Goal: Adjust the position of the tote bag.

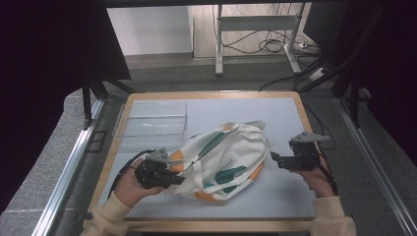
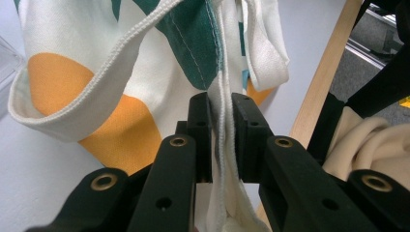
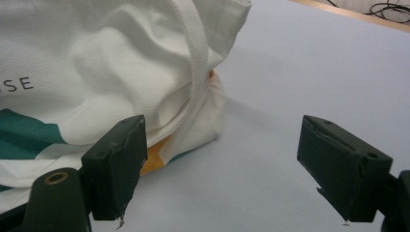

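Left gripper (image 2: 221, 104): jaws clamped on the hem of the tote bag (image 1: 221, 160) at its left edge. Right gripper (image 3: 222, 166): jaws wide, holding nothing, just right of the bag. Bag lies crumpled at mid-table, near of the clear tray (image 1: 152, 118) at far left.

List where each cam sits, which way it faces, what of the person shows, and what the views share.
High view: above the person's side, looking forward and down on the table; both hands and cream sleeves show, with the left gripper and right gripper.
Left gripper view: rides the left gripper, looking along jaws shut on the tote bag; a cream sleeve at right.
Right gripper view: rides the right gripper, jaws open, facing the bag's end over the table.
Shared: all three see the tote bag.
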The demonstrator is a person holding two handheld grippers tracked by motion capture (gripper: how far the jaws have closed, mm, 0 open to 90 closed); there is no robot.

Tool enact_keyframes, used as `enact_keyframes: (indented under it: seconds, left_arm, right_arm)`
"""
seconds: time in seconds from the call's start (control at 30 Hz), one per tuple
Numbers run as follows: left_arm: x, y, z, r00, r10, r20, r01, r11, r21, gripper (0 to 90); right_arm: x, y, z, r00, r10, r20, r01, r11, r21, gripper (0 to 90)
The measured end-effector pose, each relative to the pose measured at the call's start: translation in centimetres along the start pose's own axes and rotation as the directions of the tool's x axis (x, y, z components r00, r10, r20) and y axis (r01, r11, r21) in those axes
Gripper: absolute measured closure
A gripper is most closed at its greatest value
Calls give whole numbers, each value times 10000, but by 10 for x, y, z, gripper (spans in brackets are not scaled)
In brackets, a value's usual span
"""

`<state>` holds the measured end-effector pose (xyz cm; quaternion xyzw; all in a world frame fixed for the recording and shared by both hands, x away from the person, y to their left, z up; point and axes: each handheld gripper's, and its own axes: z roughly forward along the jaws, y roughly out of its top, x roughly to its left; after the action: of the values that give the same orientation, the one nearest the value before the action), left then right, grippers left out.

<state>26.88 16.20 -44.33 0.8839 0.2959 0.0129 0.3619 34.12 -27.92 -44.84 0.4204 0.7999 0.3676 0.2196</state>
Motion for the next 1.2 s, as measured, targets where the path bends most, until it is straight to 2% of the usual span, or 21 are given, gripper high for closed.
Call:
enact_keyframes:
  seconds: [0.03, 0.13, 0.23, 0.47, 0.6, 0.7, 0.83, 0.97, 1.03, 1.07, 1.17, 1.2]
  left_arm:
    - [0, 0, 0, 10000, -38, -8, 38, 10000, -33, 802]
    - [-1, 0, 0, 10000, -55, -20, 54, 10000, -57, 801]
    - [-1, 0, 0, 10000, -31, -47, 31, 10000, -83, 802]
    - [-1, 0, -1, 10000, -42, 29, 43, 9999, -109, 801]
    - [-2, 0, -2, 10000, -36, -34, 35, 9999, -144, 802]
    - [-2, 0, -1, 10000, -8, -9, 8, 9999, -111, 800]
    - [-1, 1, -2, 10000, -26, -9, 26, 9999, -118, 801]
    - [-1, 0, -2, 10000, -63, -10, 63, 9999, -110, 801]
    - [-1, 0, -2, 10000, -65, -1, 65, 9999, -113, 803]
    - [0, 0, -1, 10000, -62, 11, 62, 9999, -108, 803]
    - [0, 0, -1, 10000, -68, 8, 68, 9999, -117, 803]
    - [-1, 0, -1, 10000, -63, -5, 63, 9999, -117, 803]
  right_arm:
    - [-2, 0, -1, 9998, -5, -199, 6, 10000, 59, 228]
    - [-3, 1, -1, 9997, -54, -222, 57, 9999, 140, 242]
    - [-6, 2, -5, 9999, 110, -82, -110, 9999, -10, 265]
    - [-13, 9, -8, 10000, 95, -27, -95, 9999, -124, 259]
    - [-22, 14, -6, 9998, 92, 148, -90, 9998, -149, 219]
    - [-29, 19, -2, 10000, 18, 95, -16, 9999, -112, 208]
    - [-40, 33, 7, 9991, -355, 244, 347, 9989, 319, 210]
    - [-48, 46, 14, 9992, -395, 85, 391, 9983, 440, 224]
    - [-48, 49, 16, 9988, -488, 34, 486, 9975, 508, 226]
    - [-48, 54, 21, 9970, -767, 37, 764, 9951, 627, 230]
    - [-48, 57, 26, 9961, -879, -62, 881, 9941, 637, 238]
    - [-48, 59, 32, 9951, -958, -236, 973, 9927, 709, 250]
